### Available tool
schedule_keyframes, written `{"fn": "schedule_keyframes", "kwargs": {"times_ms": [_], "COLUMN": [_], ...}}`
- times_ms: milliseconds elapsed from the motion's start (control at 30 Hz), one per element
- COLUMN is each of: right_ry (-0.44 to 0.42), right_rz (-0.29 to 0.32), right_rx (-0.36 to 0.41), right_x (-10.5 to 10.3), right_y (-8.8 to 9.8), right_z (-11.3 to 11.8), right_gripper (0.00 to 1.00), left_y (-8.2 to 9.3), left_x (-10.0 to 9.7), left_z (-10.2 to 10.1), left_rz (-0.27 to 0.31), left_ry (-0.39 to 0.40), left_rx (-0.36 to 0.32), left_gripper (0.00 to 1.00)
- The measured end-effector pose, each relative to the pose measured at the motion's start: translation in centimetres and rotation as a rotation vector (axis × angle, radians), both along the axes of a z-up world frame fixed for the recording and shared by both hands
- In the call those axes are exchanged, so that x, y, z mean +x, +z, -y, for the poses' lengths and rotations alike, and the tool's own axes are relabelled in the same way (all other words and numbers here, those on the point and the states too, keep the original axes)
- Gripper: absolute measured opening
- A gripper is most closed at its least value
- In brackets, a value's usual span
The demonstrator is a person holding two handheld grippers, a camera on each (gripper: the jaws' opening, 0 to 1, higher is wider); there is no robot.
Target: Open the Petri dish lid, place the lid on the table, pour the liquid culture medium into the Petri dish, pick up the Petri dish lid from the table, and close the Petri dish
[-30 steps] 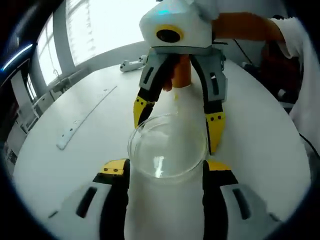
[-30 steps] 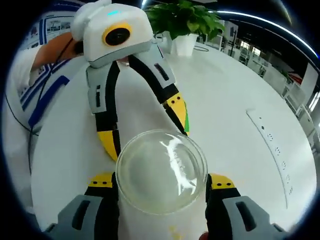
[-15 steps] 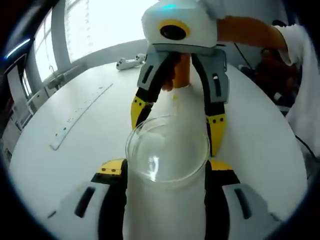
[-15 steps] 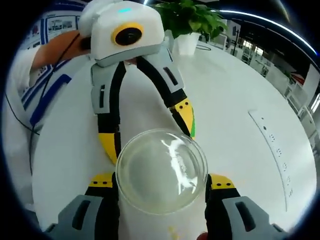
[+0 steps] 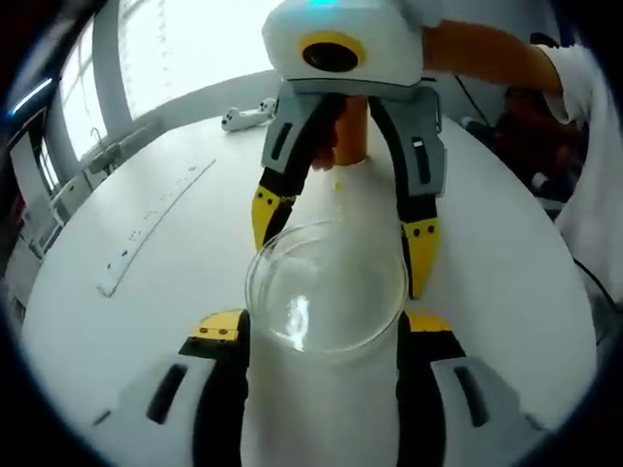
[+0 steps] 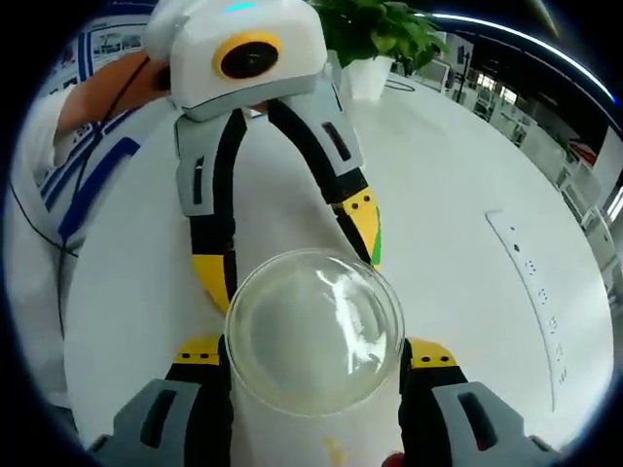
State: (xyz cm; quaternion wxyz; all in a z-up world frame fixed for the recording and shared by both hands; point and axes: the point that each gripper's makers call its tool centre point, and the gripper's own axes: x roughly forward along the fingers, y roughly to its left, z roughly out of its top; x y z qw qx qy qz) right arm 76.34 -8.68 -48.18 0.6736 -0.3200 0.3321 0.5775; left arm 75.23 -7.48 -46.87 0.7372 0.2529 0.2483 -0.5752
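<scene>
A clear round Petri dish sits between the tips of my left gripper, whose jaws are closed against its sides. My right gripper faces it from beyond, its yellow-tipped fingers reaching the dish's far rim; an orange piece shows between its jaws near its body. In the right gripper view the same dish, with a pale yellowish tint inside, is clamped between my right gripper, and my left gripper comes down to it from above. I cannot tell lid from base.
The round white table carries a long power strip and a small white device at its far edge. A potted plant stands at the back. The person's arm and white sleeve border the grippers.
The dish stays fixed between the jaws in both views. The facing gripper has shifted slightly in each view, and the background has drifted a little.
</scene>
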Motion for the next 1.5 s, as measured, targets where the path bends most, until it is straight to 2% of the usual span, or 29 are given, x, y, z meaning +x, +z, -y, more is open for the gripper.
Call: {"fn": "schedule_keyframes", "kwargs": {"times_ms": [100, 233, 700, 900, 1033, 1500], "right_ry": [-0.007, -0.014, -0.003, 0.004, 0.008, 0.023], "right_rz": [0.007, 0.006, 0.038, 0.053, 0.059, 0.066], "right_rx": [0.005, 0.001, -0.003, 0.001, 0.003, -0.004], "right_x": [0.2, 0.2, 0.0, -0.7, -1.5, -6.0], "right_y": [0.1, 0.0, 2.2, 3.1, 3.8, 4.7], "right_z": [0.1, 0.3, 0.4, 0.1, -0.2, -0.1], "right_gripper": [0.64, 0.64, 0.64, 0.64, 0.64, 0.64], "left_y": [0.3, 0.1, 2.0, 2.3, 2.9, 4.0], "left_x": [0.2, 0.2, 0.8, 1.2, 0.6, -3.7], "left_z": [0.1, 0.1, 0.7, 0.2, -0.1, -0.5], "left_rz": [0.018, 0.011, 0.037, 0.04, 0.047, 0.06], "left_ry": [-0.004, 0.0, 0.008, 0.015, 0.016, 0.012], "left_rx": [-0.009, -0.006, -0.03, -0.042, -0.048, -0.05], "left_gripper": [0.51, 0.51, 0.5, 0.5, 0.5, 0.49]}}
